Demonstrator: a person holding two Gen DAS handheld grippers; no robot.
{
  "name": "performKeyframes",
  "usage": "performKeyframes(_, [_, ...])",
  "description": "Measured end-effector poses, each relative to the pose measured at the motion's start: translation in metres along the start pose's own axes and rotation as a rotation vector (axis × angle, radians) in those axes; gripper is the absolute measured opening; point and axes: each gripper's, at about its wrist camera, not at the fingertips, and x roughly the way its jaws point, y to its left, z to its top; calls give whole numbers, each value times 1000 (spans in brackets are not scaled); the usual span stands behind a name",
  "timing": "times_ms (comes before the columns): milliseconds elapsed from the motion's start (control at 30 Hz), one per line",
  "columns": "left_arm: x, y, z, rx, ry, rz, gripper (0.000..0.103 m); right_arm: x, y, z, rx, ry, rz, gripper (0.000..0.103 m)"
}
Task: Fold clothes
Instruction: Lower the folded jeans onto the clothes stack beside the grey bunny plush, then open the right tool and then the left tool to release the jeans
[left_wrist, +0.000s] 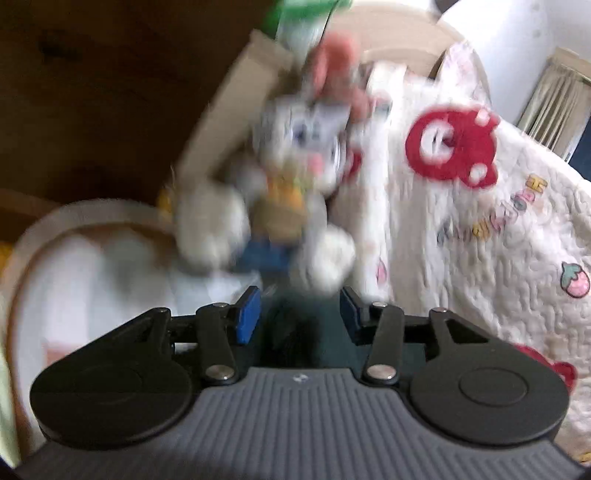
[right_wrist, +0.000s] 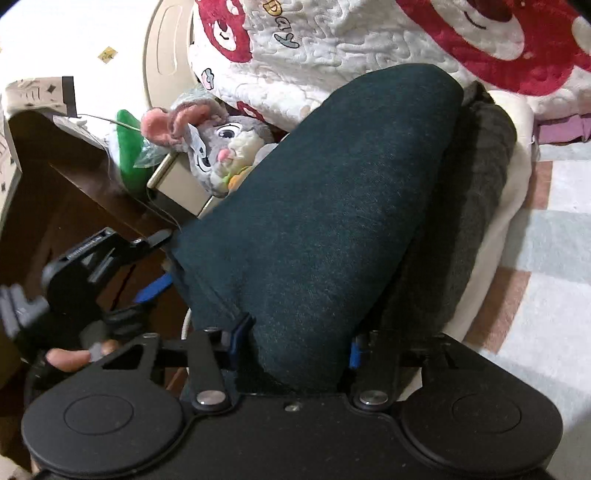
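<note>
Honestly, the dark green garment (right_wrist: 332, 206) looks thick and soft — a knit or fleece that drapes over the bed edge (right_wrist: 517, 184) in a rounded hump, with a grey layer (right_wrist: 484, 206) showing along its right side. I judge it light, limp and grippy rather than slick, so it should bunch, not slide.

My right gripper (right_wrist: 295, 343) sits with its fingers (right_wrist: 242, 332) spread on either side of the near end of the cloth; whether the pads actually press it I cannot tell, since the fabric fills the gap. In the left wrist view, which is blurred, my left gripper (left_wrist: 299, 314) has its fingers (left_wrist: 247, 314) apart, with only a dark patch of the garment low between them, nothing clamped.

I would take hold at a hem or corner, not mid-panel, because a pinch in the middle would just lift a fold. The plush rabbit (right_wrist: 218, 147) and the quilted blanket (right_wrist: 332, 55) crowd the far end.
</note>
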Motion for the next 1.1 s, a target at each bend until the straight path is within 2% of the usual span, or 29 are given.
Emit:
performKeyframes(33, [-7, -2, 6, 9, -30, -39, 45, 0, 5, -1, -26, -4, -13, 54])
performKeyframes(67, [-5, -4, 5, 20, -13, -55, 45, 0, 10, 0, -60, -7, -29, 54])
performKeyframes(200, [15, -11, -6, 70, 122, -78, 44, 5, 14, 3, -121, 43, -30, 58])
performKeyframes(267, [38, -6, -22, 57, 221, 39, 44, -3, 13, 3, -153, 74, -39, 59])
performKeyframes(333, [51, 4, -36, 58, 238, 80, 42, -18, 14, 2, -185, 96, -50, 60])
performKeyframes(433, [56, 15, -38, 69, 233, 110, 37, -47, 15, 2, -237, 97, -62, 60])
performKeyframes(567, [57, 24, -40, 59, 258, 96, 37, -75, 24, 14, -443, -55, -201, 60])
performKeyframes(633, [60, 24, -43, 72, 260, 110, 37, -74, 28, 32, -522, -101, -220, 56])
performKeyframes(767, [61, 20, -45, 91, 250, 138, 37, -43, 33, 77, -609, -119, -301, 54])
performKeyframes(867, [61, 19, -46, 108, 252, 143, 37, -3, 27, 101, -644, -78, -373, 54])
performKeyframes(933, [62, 22, -46, 94, 257, 134, 37, 19, 15, 109, -621, -59, -399, 54])
performKeyframes(1100, [65, 32, -47, 29, 260, 123, 37, 39, 3, 108, -586, -22, -426, 55])
